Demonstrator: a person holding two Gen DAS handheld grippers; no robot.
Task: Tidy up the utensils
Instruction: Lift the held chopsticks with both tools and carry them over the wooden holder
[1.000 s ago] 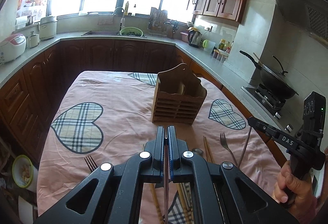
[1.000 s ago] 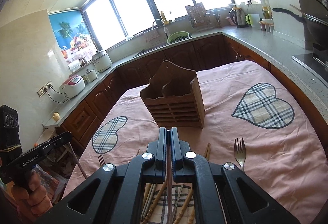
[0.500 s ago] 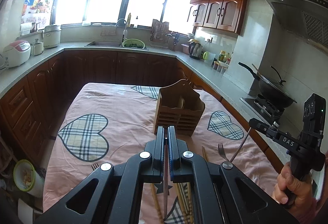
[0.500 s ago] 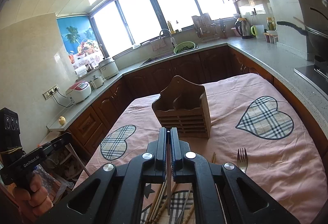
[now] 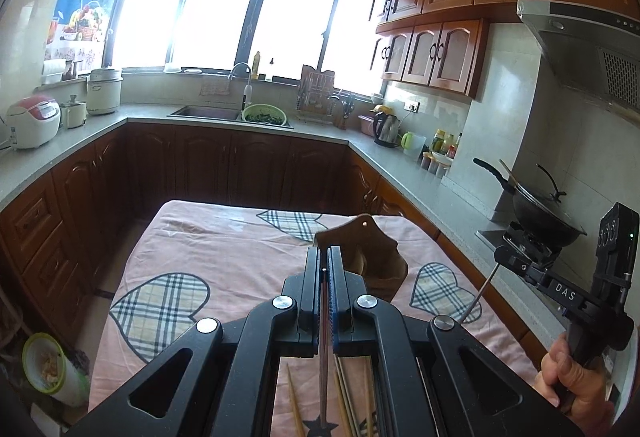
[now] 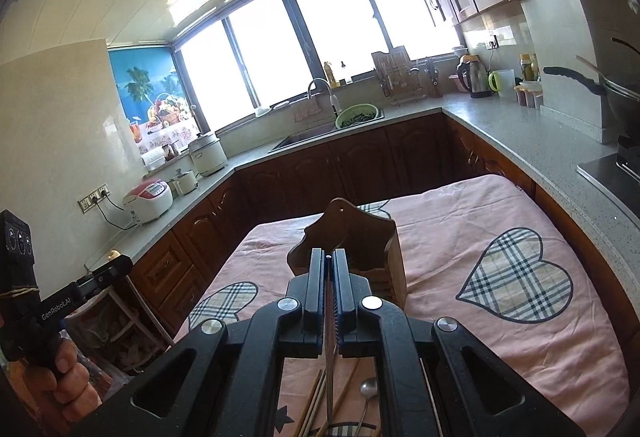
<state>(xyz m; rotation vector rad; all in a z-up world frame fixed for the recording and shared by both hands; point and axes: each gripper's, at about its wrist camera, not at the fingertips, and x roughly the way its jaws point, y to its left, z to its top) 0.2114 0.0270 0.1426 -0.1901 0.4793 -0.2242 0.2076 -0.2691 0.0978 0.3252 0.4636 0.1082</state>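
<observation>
Left gripper [image 5: 325, 257]: we clamp a red chopstick [image 5: 323, 365], short of the holder [image 5: 372, 257].
Right gripper [image 6: 329, 259]: we clamp a metal utensil [image 6: 329, 377], short of the holder.
Advice: we tip each upright before dropping in.

Both grippers matte black w/ silver round screws, blue pad strips inside the fingers. Right gripper [image 5: 505, 256] marked "DAS" in white; left gripper [image 6: 124, 264] reads "GenRobot.AI" (yellowish band round its body).
</observation>
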